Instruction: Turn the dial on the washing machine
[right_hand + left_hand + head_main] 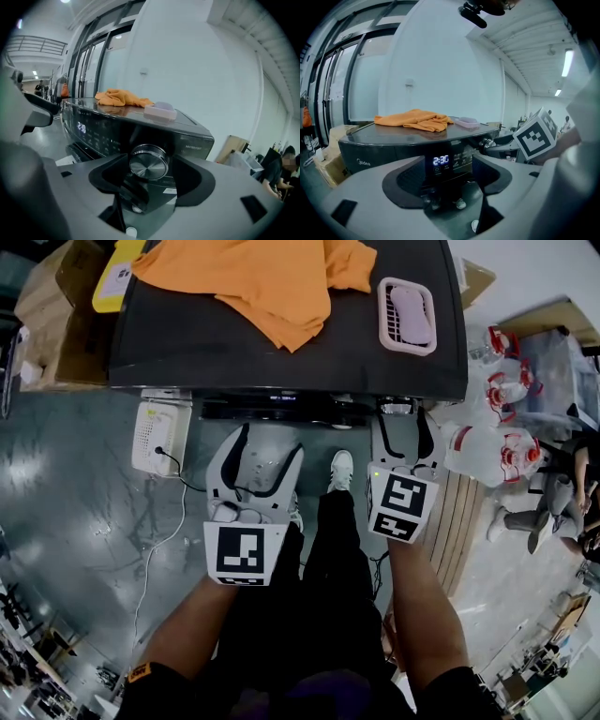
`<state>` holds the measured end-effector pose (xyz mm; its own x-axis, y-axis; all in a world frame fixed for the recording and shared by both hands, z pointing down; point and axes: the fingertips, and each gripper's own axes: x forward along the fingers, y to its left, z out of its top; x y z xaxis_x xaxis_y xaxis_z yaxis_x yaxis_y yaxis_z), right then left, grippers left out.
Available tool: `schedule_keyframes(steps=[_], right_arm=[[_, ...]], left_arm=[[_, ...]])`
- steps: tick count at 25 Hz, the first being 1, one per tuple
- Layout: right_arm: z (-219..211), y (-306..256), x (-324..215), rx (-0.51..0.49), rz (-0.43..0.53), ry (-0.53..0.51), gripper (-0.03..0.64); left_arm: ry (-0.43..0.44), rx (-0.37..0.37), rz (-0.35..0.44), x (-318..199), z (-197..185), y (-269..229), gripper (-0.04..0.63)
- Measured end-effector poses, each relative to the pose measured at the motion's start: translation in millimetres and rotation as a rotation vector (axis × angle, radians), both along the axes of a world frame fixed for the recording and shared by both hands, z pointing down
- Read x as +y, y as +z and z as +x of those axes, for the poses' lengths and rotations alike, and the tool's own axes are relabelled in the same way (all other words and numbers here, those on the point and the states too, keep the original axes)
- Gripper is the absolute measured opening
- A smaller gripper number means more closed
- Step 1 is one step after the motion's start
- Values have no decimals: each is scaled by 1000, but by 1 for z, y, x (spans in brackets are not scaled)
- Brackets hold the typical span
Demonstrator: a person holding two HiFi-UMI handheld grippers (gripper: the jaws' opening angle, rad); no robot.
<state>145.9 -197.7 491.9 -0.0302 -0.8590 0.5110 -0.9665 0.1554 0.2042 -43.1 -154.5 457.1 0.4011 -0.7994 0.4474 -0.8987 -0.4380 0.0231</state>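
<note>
A dark washing machine [187, 343] carries an orange cloth [272, 277] and a pink basket [385, 307] holding one pale, pad-like thing [410, 313]. The right gripper [405, 427] has its jaws wide on either side of the silver dial [148, 162] on the front panel, not pressing it. The left gripper [270, 451] hangs before the lit display [440, 161], jaws wide and empty.
</note>
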Motion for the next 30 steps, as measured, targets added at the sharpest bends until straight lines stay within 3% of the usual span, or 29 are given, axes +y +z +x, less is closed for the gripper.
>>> schedule_keyframes(steps=[5,7,12,15,18,25,28,30], right_arm=[[1,3,1,-62,-5,23,278],[4,3,1,-152,-7,39,278],[11,4,0,-502,-16,83,278],[12,4,0,-575,-22,77,278],[11,4,1,-495,-24,58,284],[0,1,4,10,6,-35,302],[-4,4,3,105,-5,-58,302],[-4,6,3,97,-18,-54,282]], left_arm=[[3,-6,1,0,0,0,308],[3,-1,11,-1,0,-1,308],[-1,4,-16,0,-1,3,308],[2,8,-14,-1,0,2,308],[4,7,-11,0,1,1,308],[4,7,16,-1,2,-5,308],[0,6,9,0,2,-5,308],[-1,5,11,1,1,-6,308]])
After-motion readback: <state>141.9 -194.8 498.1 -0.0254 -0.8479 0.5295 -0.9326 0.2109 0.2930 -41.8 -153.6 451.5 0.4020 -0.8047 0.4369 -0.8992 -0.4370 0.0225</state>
